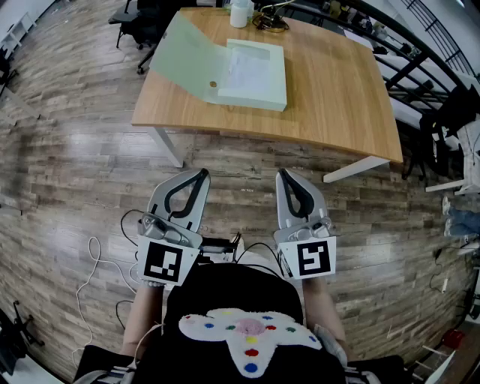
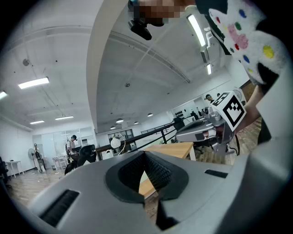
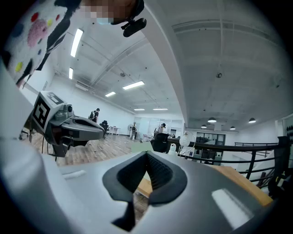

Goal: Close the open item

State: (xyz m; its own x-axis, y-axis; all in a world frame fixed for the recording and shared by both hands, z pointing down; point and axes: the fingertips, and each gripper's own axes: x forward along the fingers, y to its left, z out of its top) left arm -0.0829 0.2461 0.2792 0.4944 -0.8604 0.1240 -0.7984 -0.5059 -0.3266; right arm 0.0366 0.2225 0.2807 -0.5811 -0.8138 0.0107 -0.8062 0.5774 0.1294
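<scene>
A pale green file box lies open on the wooden table, its lid swung out to the left and hanging past the table's edge. Both grippers hover over the floor close to the person's body, well short of the table. My left gripper is shut with nothing in it, and so is my right gripper. In the left gripper view the closed jaws point at the table, with the right gripper alongside. The right gripper view shows its jaws shut.
A white bottle and a tangle of gold-coloured items sit at the table's far edge. An office chair stands at far left and black railing at right. White cables trail on the floor.
</scene>
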